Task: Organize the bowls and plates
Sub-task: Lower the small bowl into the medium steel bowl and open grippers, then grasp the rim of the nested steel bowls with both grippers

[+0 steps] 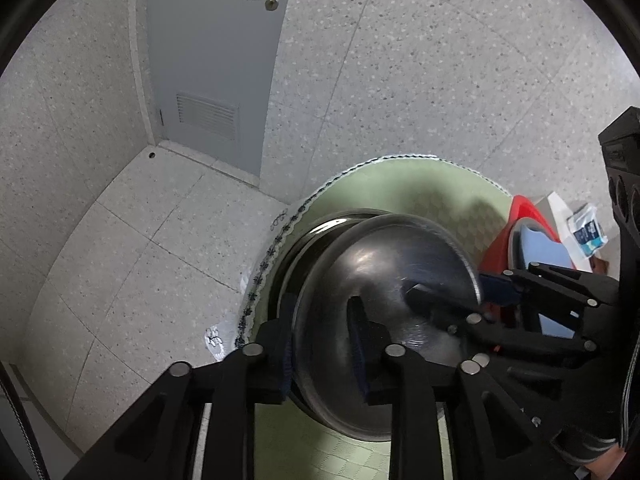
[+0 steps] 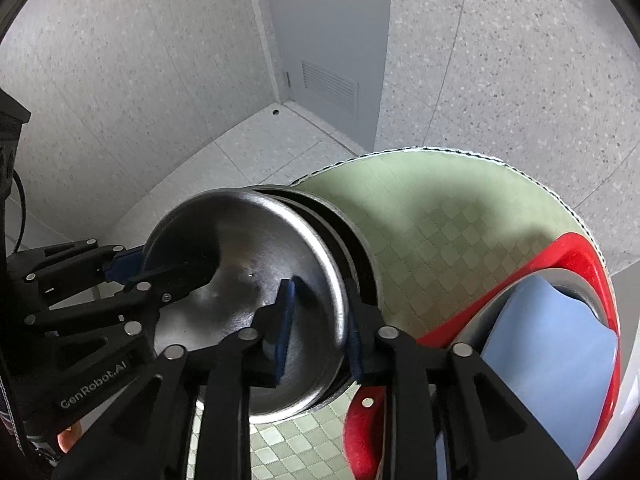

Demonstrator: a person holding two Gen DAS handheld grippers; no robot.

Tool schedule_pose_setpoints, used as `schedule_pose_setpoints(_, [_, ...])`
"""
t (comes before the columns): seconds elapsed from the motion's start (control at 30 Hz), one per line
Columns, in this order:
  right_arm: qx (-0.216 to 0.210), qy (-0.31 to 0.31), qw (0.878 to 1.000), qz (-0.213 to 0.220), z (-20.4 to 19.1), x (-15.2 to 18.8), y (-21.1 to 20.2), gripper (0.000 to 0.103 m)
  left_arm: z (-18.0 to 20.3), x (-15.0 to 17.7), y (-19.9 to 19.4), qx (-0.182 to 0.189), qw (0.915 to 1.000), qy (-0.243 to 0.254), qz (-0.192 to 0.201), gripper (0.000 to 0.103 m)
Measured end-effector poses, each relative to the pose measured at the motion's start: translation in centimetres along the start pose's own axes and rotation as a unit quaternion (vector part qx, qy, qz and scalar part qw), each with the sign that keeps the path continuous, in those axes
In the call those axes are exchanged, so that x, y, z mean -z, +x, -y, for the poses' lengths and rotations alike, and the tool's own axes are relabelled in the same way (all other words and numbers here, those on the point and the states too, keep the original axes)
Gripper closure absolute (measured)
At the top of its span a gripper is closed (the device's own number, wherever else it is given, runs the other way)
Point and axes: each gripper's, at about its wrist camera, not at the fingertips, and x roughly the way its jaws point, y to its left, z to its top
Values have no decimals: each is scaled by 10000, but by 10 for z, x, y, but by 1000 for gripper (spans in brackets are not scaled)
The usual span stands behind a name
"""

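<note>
floor (image 1: 132, 264) tiled, grey door (image 1: 216, 60) at the corner. round table (image 1: 432, 188) under a green checked cloth. on it, a steel plate (image 1: 384, 276) sits tilted atop a stack of steel dishes (image 1: 320, 232). left gripper (image 1: 320, 344) straddles the plate's left rim, pads slightly apart, pressing not confirmed. right gripper (image 2: 320, 320) straddles the right rim likewise, one pad inside the plate, one outside. further right, a red bowl (image 2: 576, 248) holds a blue item (image 2: 552, 340)
</note>
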Motion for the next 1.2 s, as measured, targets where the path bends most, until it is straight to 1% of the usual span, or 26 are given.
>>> schedule_pose_setpoints(0.13, [59,-47,10000,30,-3,-1,-5,72,-4,0,-2,75,9999,-105,4,79])
schedule_pose_setpoints(0.2, [105,-64,9999,55,-2,-2,-7,68,-5,0,-5,100,9999,-137,15,77])
schedule_pose_setpoints(0.3, [65,-52,9999,71,1,-2,-11,67,-5,1,-11,134,9998,-156,73,72])
schedule_pose_setpoints(0.33, [70,-66,9999,90,1,-2,-14,66,-5,2,-13,142,9997,-168,92,67])
schedule_pose_setpoints(0.37, [69,-74,9999,102,2,-2,-15,65,-5,3,-17,76,9997,-193,146,55])
schedule_pose_setpoints(0.4, [66,-74,9999,111,3,-3,-17,65,-5,3,-21,-29,9996,-208,213,48])
schedule_pose_setpoints(0.43, [65,-65,9999,137,5,-4,-20,65,-6,4,-28,-145,9991,-230,332,33])
schedule_pose_setpoints(0.47, [44,-72,9999,148,7,-4,-23,64,-6,5,-34,-148,9986,-261,428,22])
schedule_pose_setpoints(0.5, [6,-80,9999,145,9,-5,-25,62,-8,6,-40,-124,9980,-305,532,17])
schedule_pose_setpoints(0.53, [-22,-95,9998,144,10,-6,-27,54,-10,7,-46,-159,9974,-357,610,13])
schedule_pose_setpoints(0.57, [-28,-120,9998,155,12,-7,-30,48,-11,7,-52,-225,9966,-402,683,11])
schedule_pose_setpoints(0.63, [-6,-190,9997,161,14,-9,-34,48,-13,11,-59,-301,9955,-458,774,7])
schedule_pose_setpoints(0.7, [-58,-199,9997,150,18,-12,-37,47,-16,16,-67,-378,9938,-576,874,6])
schedule_pose_setpoints(0.77, [-57,-214,9997,118,21,-17,-39,42,-18,24,-72,-426,9919,-740,935,3])
schedule_pose_setpoints(0.87, [-22,-298,9996,24,25,-23,-38,39,-17,38,-72,-425,9901,-946,942,2])
schedule_pose_setpoints(1.0, [-30,-416,9987,-291,28,-34,-24,36,-18,46,-55,-495,9902,-1084,725,2])
schedule_pose_setpoints(1.03, [-32,-424,9984,-385,30,-34,-19,35,-19,49,-48,-461,9903,-1155,623,2])
schedule_pose_setpoints(1.2, [-163,-506,9947,-875,33,-38,11,35,-20,57,-31,-426,9893,-1339,393,3])
